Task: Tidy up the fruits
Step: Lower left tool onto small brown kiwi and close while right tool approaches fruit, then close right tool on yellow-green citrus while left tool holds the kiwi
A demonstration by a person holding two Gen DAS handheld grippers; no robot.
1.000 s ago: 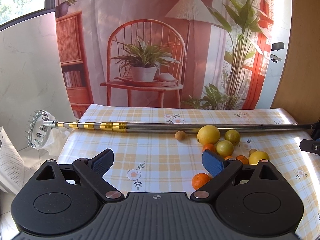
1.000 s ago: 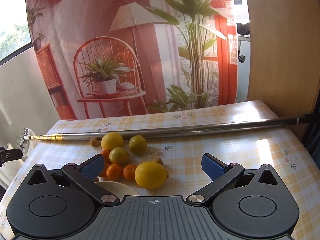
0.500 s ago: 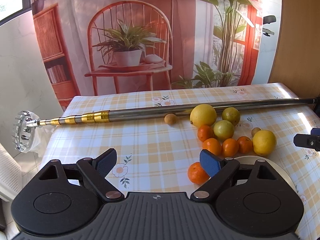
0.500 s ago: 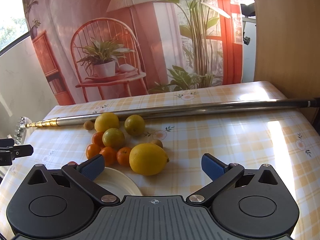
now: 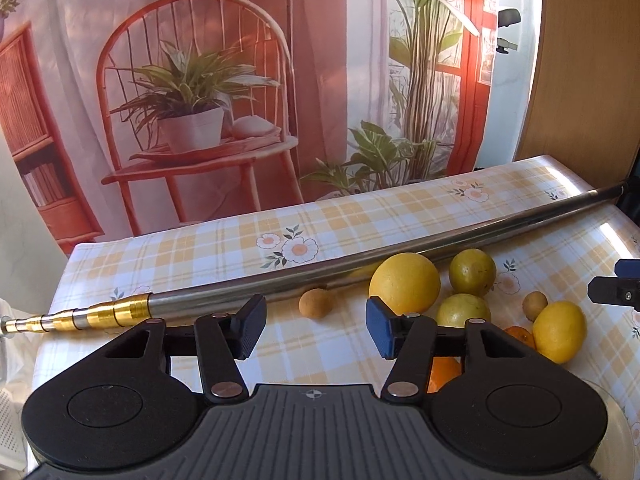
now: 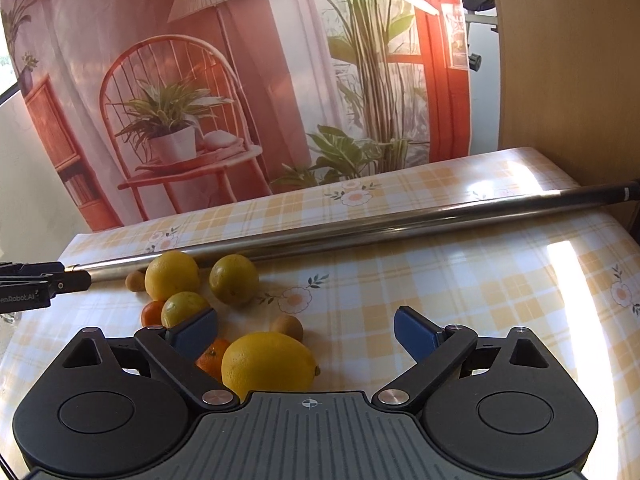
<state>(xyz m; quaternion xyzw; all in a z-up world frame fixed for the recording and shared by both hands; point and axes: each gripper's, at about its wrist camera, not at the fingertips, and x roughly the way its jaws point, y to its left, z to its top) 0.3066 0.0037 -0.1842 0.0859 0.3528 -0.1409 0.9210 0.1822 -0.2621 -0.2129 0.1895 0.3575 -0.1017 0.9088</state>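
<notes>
Behind the left gripper (image 5: 316,326), spread and empty, oranges (image 5: 442,372) sit half hidden; the right gripper (image 6: 306,330), also spread, covers part of a lemon (image 6: 268,362).

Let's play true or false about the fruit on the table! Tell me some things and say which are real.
1. Both grippers are holding fruit. False: the left gripper and right gripper are open and hold nothing.
2. A long metal pole lies across the table behind the fruit. True.
3. The tablecloth is plain blue. False: it is yellow and white checked, with flowers.
4. The big lemon lies nearest the right gripper. True.
5. A small brown fruit sits just ahead of the left gripper's fingers. True.
</notes>
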